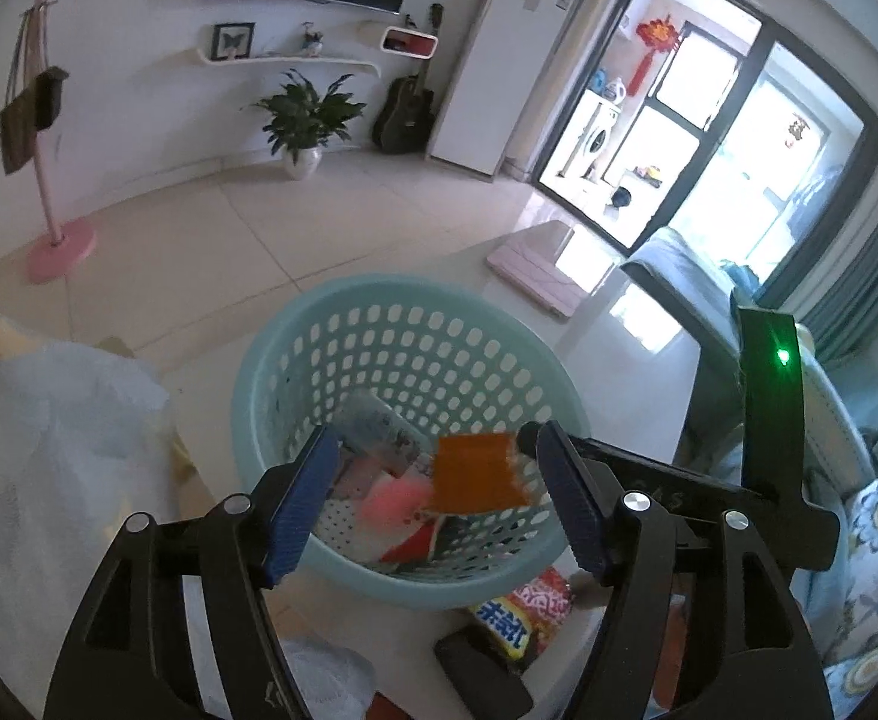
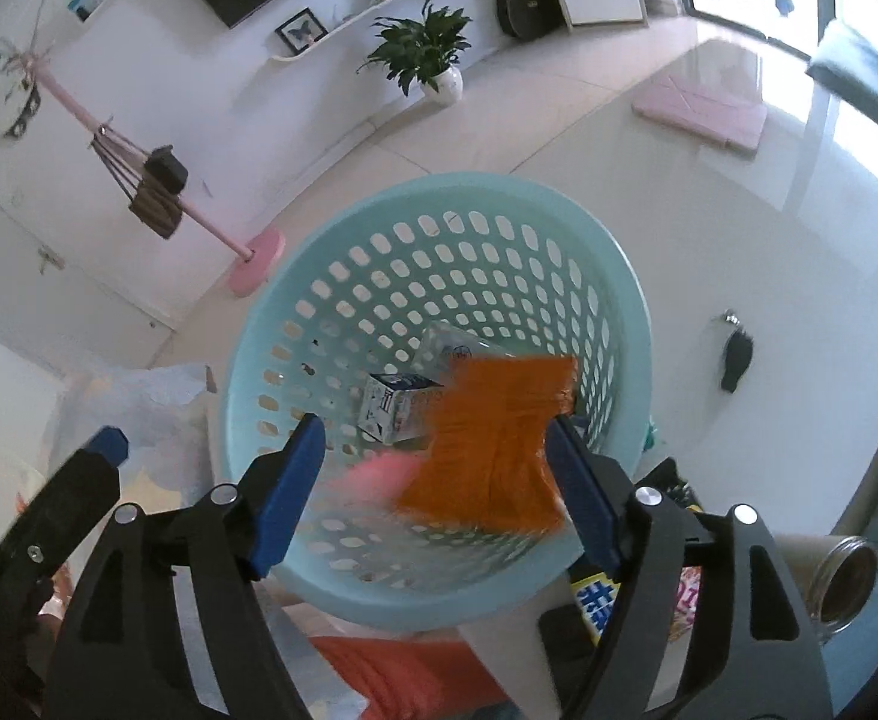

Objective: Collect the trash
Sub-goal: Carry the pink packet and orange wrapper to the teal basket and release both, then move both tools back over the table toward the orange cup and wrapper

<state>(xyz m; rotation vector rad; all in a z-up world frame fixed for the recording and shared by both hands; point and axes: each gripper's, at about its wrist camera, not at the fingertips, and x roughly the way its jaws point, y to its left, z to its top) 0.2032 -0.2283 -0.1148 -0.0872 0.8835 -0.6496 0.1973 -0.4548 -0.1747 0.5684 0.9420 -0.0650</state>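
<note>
A light blue perforated basket (image 1: 403,306) (image 2: 433,192) stands on the table edge and holds several pieces of trash, among them a white carton (image 2: 394,411) and a pink item (image 1: 388,501). An orange wrapper (image 1: 478,471) (image 2: 493,438), motion-blurred, is in mid-air over the basket, touching neither gripper's pads. My left gripper (image 1: 436,468) is open above the basket's near rim. My right gripper (image 2: 433,456) is open over the basket too, and its body shows at the right of the left wrist view (image 1: 769,420). The left gripper shows at the left edge of the right wrist view (image 2: 73,480).
A red and yellow snack packet (image 1: 529,612) (image 2: 601,600) and a black object (image 1: 481,666) lie on the table in front of the basket. A glass jar (image 2: 847,582) stands at the right. A pale plastic bag (image 1: 49,468) lies left. A sofa with cushions (image 1: 871,540) is right.
</note>
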